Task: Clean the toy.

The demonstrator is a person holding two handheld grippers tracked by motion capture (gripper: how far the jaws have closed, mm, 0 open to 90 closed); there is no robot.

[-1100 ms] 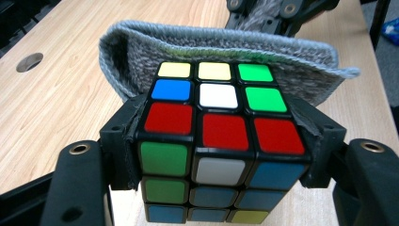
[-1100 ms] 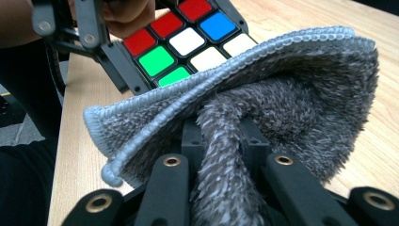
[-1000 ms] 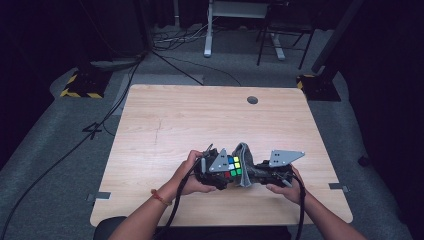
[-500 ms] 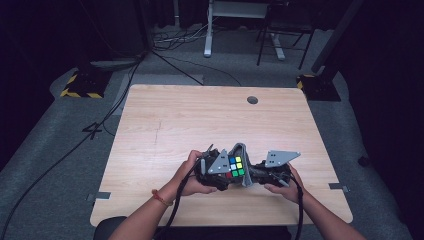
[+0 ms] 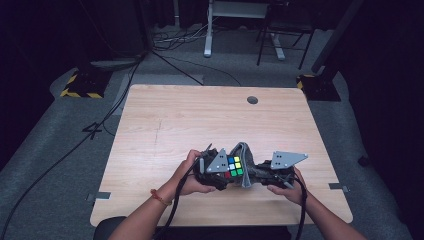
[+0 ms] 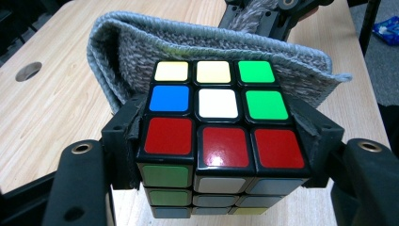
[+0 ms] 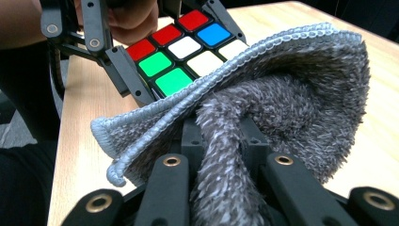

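bench [image 5: 165, 125]: pale wood, hole [image 5: 252, 100] at 12 | floor: grey carpet, cables | left gripper [image 5: 223, 169] clamps cube [image 5: 233, 166] | right gripper [image 5: 254, 173] pinches cloth [image 5: 244, 165]

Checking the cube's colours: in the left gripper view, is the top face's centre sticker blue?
No, the cube shows a white centre sticker there.

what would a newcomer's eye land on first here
The bright puzzle cube, clamped between the left gripper jaws near the table's front edge, with red, white, green, blue and yellow stickers on top. Next, the grey towel bunched in the right gripper, draped against the cube's far side.
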